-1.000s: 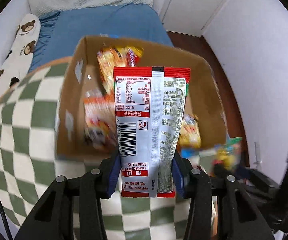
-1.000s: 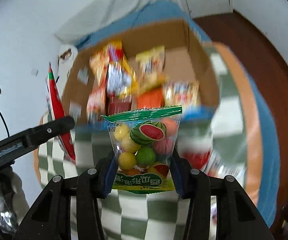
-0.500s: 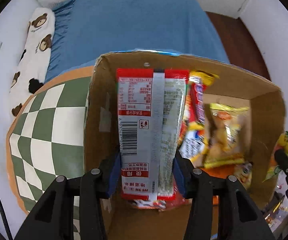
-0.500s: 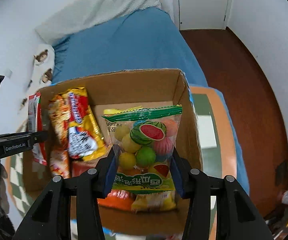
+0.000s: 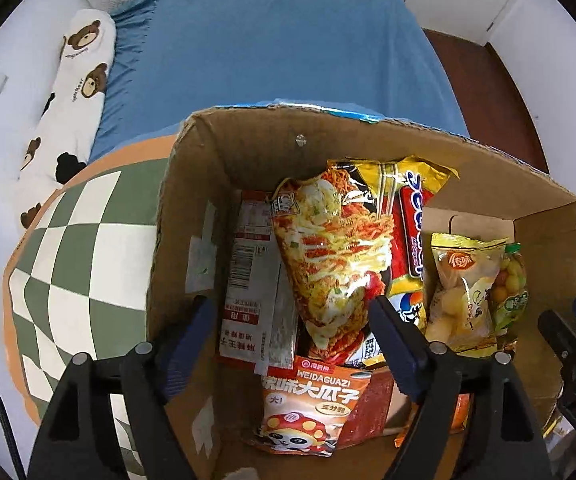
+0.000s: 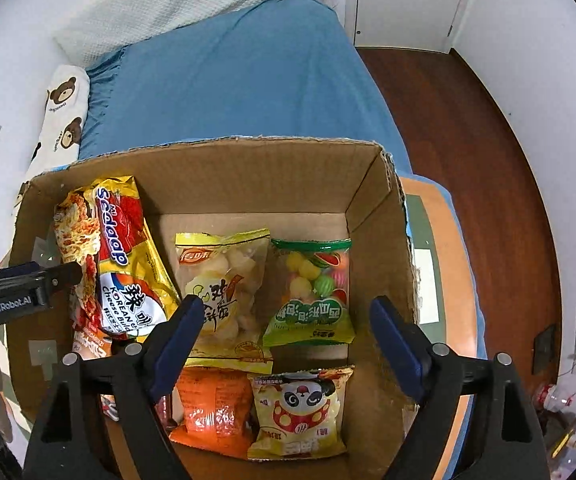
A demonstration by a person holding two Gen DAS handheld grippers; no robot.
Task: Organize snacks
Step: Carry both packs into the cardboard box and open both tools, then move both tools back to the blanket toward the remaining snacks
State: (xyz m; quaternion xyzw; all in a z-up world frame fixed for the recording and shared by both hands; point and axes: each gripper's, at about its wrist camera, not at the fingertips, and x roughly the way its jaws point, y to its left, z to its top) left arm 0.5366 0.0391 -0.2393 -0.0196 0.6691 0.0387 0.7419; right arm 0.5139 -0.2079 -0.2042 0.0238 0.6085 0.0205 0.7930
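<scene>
A cardboard box [image 5: 207, 184] [image 6: 372, 208] holds several snack packets. My left gripper [image 5: 292, 332] is open over the box's left side; the red and white packet [image 5: 251, 280] stands free against the left wall, beside a noodle packet [image 5: 328, 256]. My right gripper [image 6: 283, 336] is open over the box's right side; the green fruit candy bag [image 6: 312, 292] lies free on the box floor next to a yellow snack bag [image 6: 219, 280]. The candy bag also shows in the left wrist view [image 5: 512, 284].
The box sits on a green and white checkered mat [image 5: 67, 248]. Behind it is a bed with a blue sheet [image 6: 227, 80] and a bear-print pillow [image 5: 67, 92]. Wooden floor [image 6: 488, 160] lies to the right. An orange packet [image 6: 211, 408] and a panda packet [image 6: 300, 412] lie at the box's front.
Both grippers opened. The red and white packet dropped from my left gripper into the box's left side; the fruit candy bag dropped from my right gripper onto the box floor.
</scene>
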